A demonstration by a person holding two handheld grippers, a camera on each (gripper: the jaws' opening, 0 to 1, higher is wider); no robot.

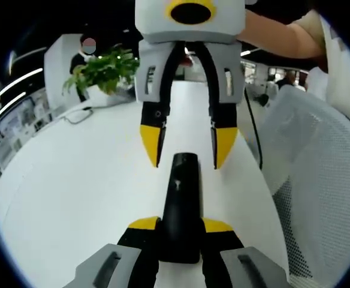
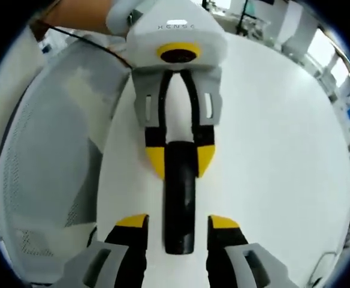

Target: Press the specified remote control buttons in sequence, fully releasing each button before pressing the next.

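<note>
A black remote control (image 1: 181, 204) lies lengthwise on the white table (image 1: 73, 180). My left gripper (image 1: 181, 225) is shut on its near end, yellow tips against both sides. My right gripper (image 1: 188, 144) comes in from the far side, open, its tips standing either side of the remote's far end without touching it. In the right gripper view the remote (image 2: 180, 204) runs between my right gripper's (image 2: 178, 222) open jaws, with a gap on each side. There the left gripper (image 2: 180, 159) clamps the remote's other end. The buttons are too dark to make out.
A white mesh chair (image 1: 319, 162) stands close along the table's edge, and in the right gripper view the same chair (image 2: 49, 162) is at the left. A green plant (image 1: 106, 69) and a thin cable (image 1: 76, 114) sit at the far left. A person's arm (image 1: 271, 36) holds the right gripper.
</note>
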